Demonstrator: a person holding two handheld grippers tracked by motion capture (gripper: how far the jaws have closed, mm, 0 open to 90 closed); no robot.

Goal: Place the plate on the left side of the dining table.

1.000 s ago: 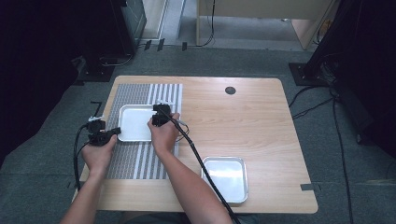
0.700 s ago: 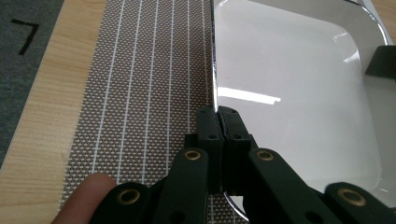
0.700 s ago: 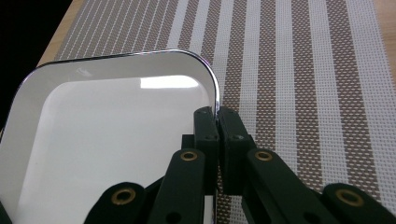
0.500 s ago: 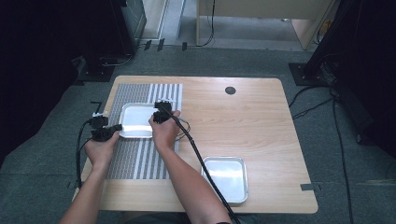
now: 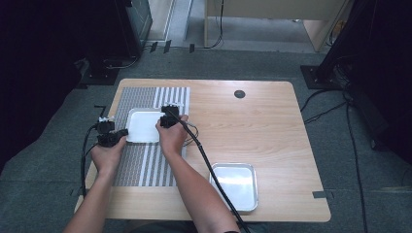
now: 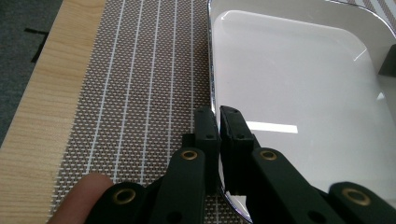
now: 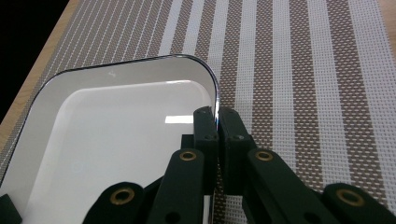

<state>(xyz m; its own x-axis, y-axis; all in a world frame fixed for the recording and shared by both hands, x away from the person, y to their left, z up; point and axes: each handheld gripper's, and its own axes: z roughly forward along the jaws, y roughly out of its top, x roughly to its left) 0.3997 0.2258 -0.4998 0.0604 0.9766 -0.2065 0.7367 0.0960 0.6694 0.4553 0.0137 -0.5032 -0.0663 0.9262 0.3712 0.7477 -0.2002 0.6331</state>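
The shiny white rectangular metal tray (image 5: 142, 125) lies on the brown-and-white striped woven placemat (image 5: 145, 165). The left gripper (image 5: 118, 137) pinches its left rim; the right gripper (image 5: 163, 122) pinches its right rim, both jaws clamped.

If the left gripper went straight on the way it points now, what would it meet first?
The left gripper is shut on the near rim of the white tray. Straight ahead, along that rim, the way looks free as far as the left gripper view shows; depth is uncertain.
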